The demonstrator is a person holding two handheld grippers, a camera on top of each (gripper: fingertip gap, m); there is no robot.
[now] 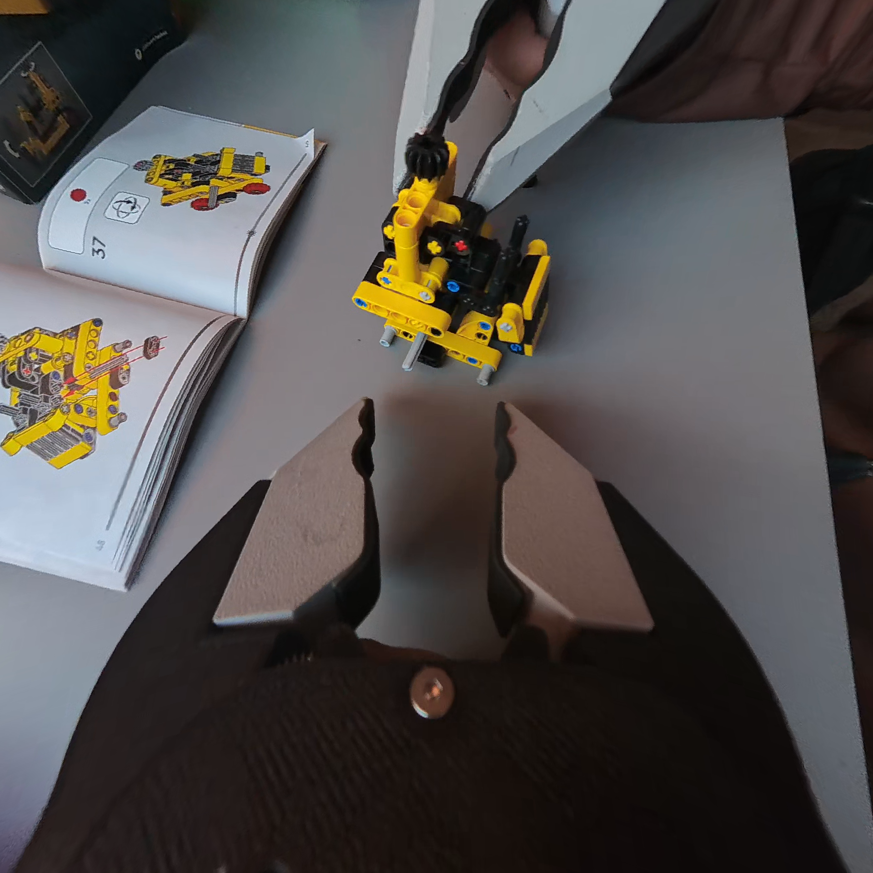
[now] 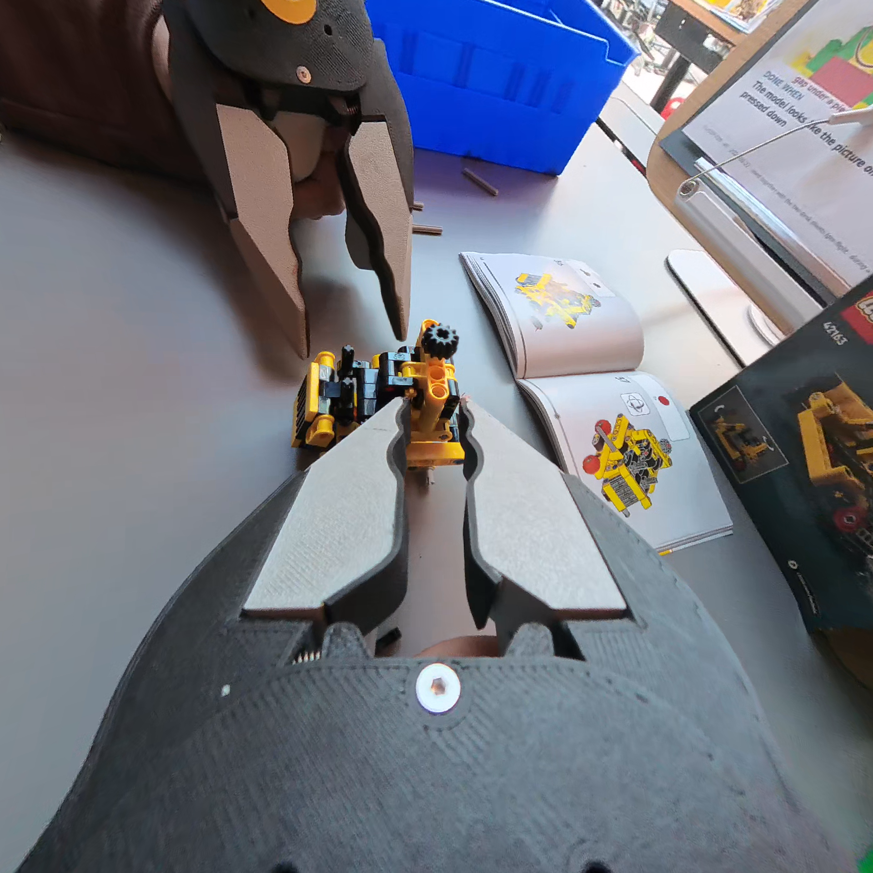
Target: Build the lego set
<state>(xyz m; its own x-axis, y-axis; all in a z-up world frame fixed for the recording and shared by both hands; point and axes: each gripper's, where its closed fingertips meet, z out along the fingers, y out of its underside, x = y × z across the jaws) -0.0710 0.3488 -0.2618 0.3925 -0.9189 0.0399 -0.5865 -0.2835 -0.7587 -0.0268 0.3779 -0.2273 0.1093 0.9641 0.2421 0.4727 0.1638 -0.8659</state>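
Observation:
A yellow and black lego model (image 1: 449, 288) stands on the grey table (image 1: 637, 425). It has an upright yellow beam topped by a black gear (image 1: 427, 158). My left gripper (image 1: 434, 406) is open and empty, a short way in front of the model. In the right wrist view the left gripper (image 2: 354, 345) hovers just beyond the model (image 2: 330, 401). My right gripper (image 2: 433, 401) has its jaws closed in on both sides of the yellow beam (image 2: 437, 387), and its pads appear to touch the beam. The right gripper's fingers (image 1: 500, 156) reach the model from the far side.
An open instruction booklet (image 1: 156, 264) (image 2: 590, 378) lies beside the model, with the dark set box (image 1: 52, 89) (image 2: 803, 472) past it. A blue bin (image 2: 496, 85), two loose dark axles (image 2: 479, 182) and a clipboard with paper (image 2: 779, 118) sit farther off. The table edge (image 1: 803, 330) runs close by. There is about 7 cm between the tips of the two grippers.

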